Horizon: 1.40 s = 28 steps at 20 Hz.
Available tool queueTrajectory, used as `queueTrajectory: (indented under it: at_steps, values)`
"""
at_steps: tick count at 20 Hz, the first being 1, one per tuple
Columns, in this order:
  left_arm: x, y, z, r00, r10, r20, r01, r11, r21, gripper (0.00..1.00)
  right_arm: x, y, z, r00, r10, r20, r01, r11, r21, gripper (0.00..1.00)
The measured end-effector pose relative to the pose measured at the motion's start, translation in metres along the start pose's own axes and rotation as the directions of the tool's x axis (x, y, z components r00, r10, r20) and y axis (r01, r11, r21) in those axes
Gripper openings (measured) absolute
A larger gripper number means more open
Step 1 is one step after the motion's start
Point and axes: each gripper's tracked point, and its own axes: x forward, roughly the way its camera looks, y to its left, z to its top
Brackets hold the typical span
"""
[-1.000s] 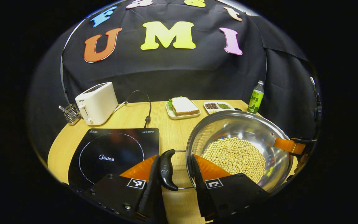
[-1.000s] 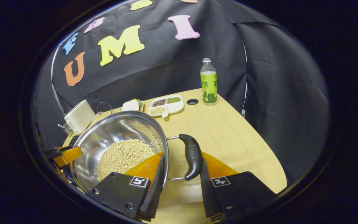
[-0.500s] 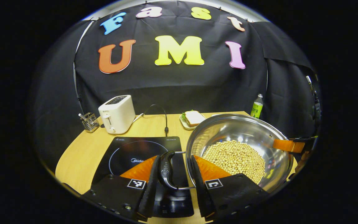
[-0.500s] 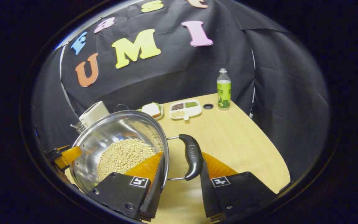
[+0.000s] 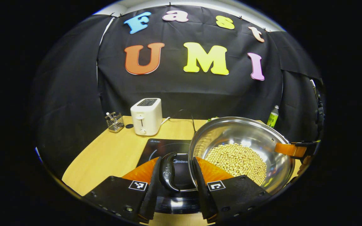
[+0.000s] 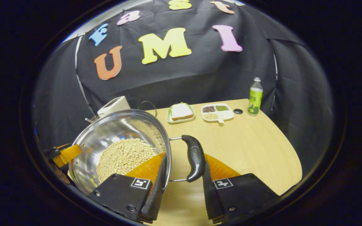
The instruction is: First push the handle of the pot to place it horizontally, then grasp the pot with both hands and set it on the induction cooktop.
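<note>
In the left gripper view, the round steel pot of pale beans [image 5: 242,147] hides the right part of the black glass induction cooktop [image 5: 165,147], most of a green-labelled bottle [image 5: 273,116] and the wooden table's [image 5: 105,153] far right corner. In the right gripper view, it covers the lower half of the white toaster [image 6: 113,105].

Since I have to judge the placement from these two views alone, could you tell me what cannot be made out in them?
- Left gripper view: the pot and the left gripper cover much of the induction cooktop, so how the pot's base sits over it is hidden.
- Left gripper view: the bottle is too small for detail.
- Right gripper view: the pot hides most of the toaster.
</note>
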Motion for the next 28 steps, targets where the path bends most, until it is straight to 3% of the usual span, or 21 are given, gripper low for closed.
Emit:
queueTrajectory:
  at_steps: [12, 20, 28]
  values:
    - [0.037, 0.084, 0.039, 0.998, 0.061, 0.023, -0.059, 0.997, -0.054, 0.54, 0.056, 0.083, 0.037, 0.998, 0.053, -0.033, -0.054, 0.998, -0.045, 0.58]
    - [0.095, 0.109, 0.007, 0.996, 0.058, -0.065, -0.063, 0.994, -0.084, 0.54, 0.115, 0.096, 0.016, 0.993, 0.032, -0.112, -0.038, 0.998, -0.052, 0.58]
    - [0.117, 0.118, -0.013, 0.995, 0.048, -0.090, -0.058, 0.992, -0.114, 0.54, 0.137, 0.098, 0.004, 0.993, 0.011, -0.115, -0.016, 0.999, -0.048, 0.59]
